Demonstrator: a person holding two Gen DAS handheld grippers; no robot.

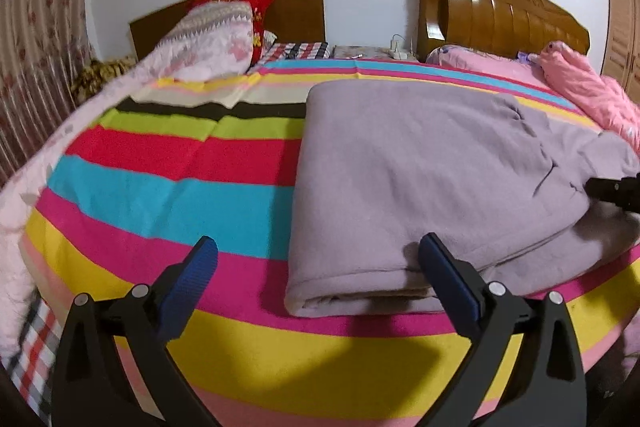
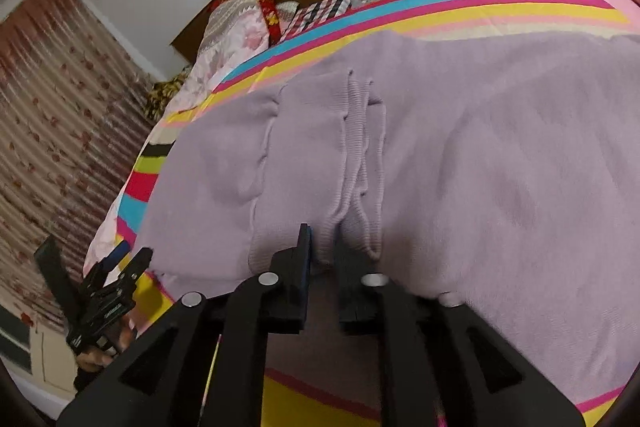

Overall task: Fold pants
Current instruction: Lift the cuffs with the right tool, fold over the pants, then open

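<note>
The pants [image 1: 420,187] lie folded on a striped sheet [image 1: 168,187] on the bed – lilac, soft and fleecy, a thick rectangular stack with a rolled near edge. The left view shows this whole shape, plus the far room: a dark headboard [image 1: 296,7], a glossy slatted headboard [image 1: 504,11], a floral pillow [image 1: 212,43] and pink bedding [image 1: 592,87] at right. Here the left gripper [image 1: 320,255] is spread wide, blue ribbed pads [image 1: 200,267] apart, the right pad over the stack's near left corner, nothing pinched.

The right view shows what the left cannot – ribbed knit cuffs [image 2: 360,147] bunched in narrow folds on top of the pants [image 2: 500,167]. The right gripper [image 2: 324,247] has its jaws close together with a fold of that ribbed cloth between them, pinching the fabric. At far left the left gripper [image 2: 120,259] appears small, held by a hand [image 2: 100,351], beside a patterned curtain [image 2: 52,127]
</note>
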